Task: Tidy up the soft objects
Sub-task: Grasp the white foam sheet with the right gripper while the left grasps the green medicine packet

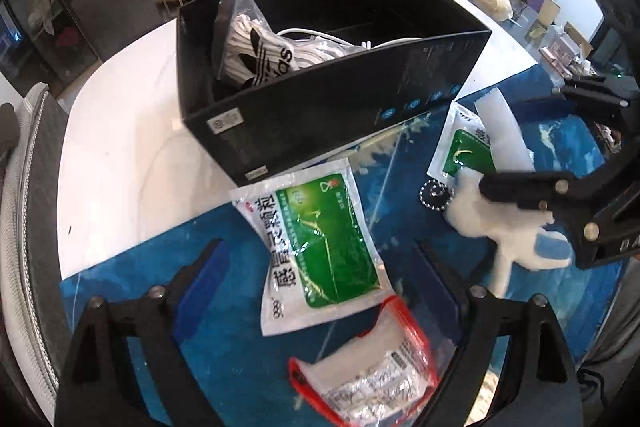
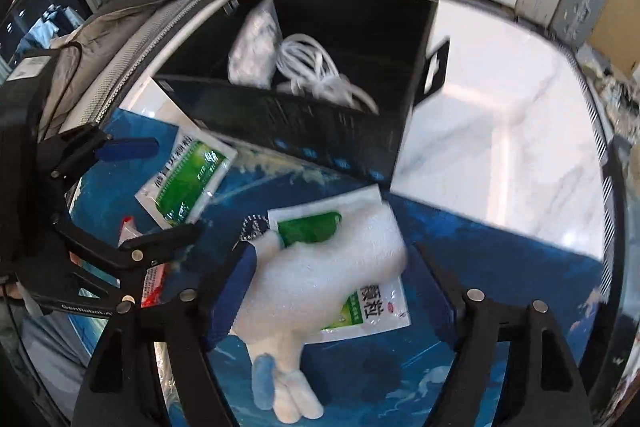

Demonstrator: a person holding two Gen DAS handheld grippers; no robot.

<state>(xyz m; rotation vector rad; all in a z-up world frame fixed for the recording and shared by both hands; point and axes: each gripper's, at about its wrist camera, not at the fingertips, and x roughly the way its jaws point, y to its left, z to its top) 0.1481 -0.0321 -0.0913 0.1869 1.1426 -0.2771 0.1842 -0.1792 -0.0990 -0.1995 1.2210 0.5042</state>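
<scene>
Both jaws wide, nothing held. Left gripper [image 1: 320,267] should straddle green sachet [image 1: 320,247] squarely; right gripper [image 2: 332,287] centres on plush toy [image 2: 320,279].

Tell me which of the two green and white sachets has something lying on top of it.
The green sachet under the right gripper: a white plush toy lies across it. The other sachet lies uncovered.

White round counter [image 1: 132,131], blue wave-patterned mat [image 1: 224,291] over its near part, black open box [image 1: 320,115] straddling both, on the mat — two green-and-white sachets, red-edged clear bag [image 1: 372,367], white plush toy [image 2: 320,279]
</scene>
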